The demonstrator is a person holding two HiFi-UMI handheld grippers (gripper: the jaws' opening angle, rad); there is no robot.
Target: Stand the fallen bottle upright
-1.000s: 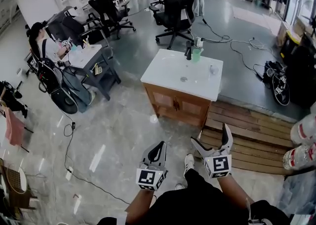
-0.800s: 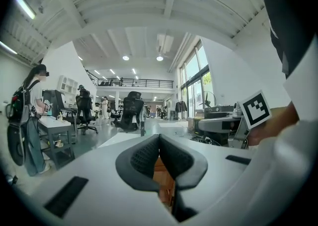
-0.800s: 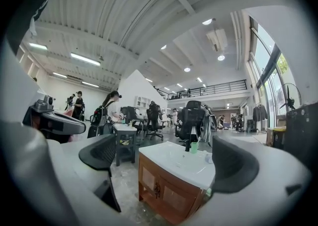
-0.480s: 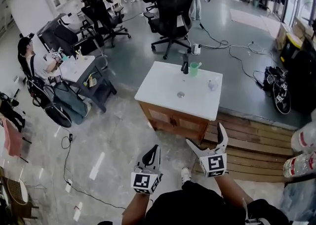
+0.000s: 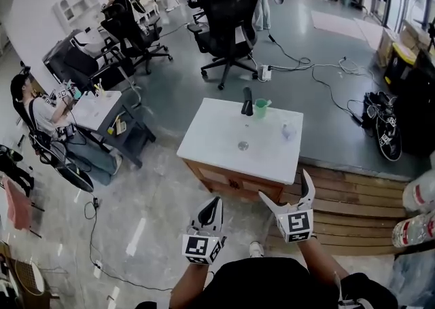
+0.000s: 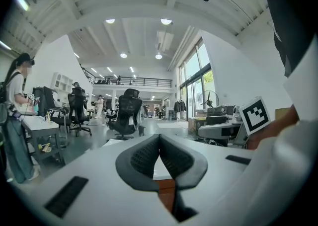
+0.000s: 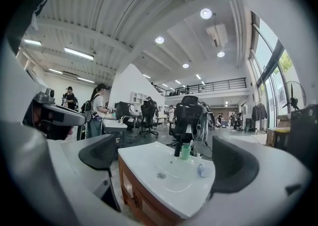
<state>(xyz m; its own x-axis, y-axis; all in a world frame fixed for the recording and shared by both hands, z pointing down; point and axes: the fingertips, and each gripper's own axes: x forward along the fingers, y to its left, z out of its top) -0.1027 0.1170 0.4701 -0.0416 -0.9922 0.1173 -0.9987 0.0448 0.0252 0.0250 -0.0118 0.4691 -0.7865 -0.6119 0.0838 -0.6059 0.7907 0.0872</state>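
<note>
Approach stage; nothing grasped yet. Both grippers held low and close to the body, well short of the bench [image 5: 212,139] and pointed forward at it, presumably a carrying posture for walking up.

Left gripper [image 5: 216,202]: closed, jaws pressed together, empty. Right gripper [image 5: 285,188]: spread wide, empty. Probably readied as the grasping one, being aimed at the bench's right half.

Bottle [image 5: 286,131]: small, pale, lying on its side on the bench top near the right edge. Right of the drain [image 5: 242,145], apart from the green cup [image 5: 260,106] and black tap [image 5: 247,100] at the far edge. Untouched.

View differences:
- Right gripper view: bench framed between the open jaws. Bottle [image 7: 203,170] seen low from the side, plainly down, with the cup [image 7: 185,151] upright behind it.
- Left gripper view: mostly filled by its own shut jaws. Only a sliver of bench behind them, no bottle.
- Head view: the only one giving the overall layout and the gap left to the bench.
</note>
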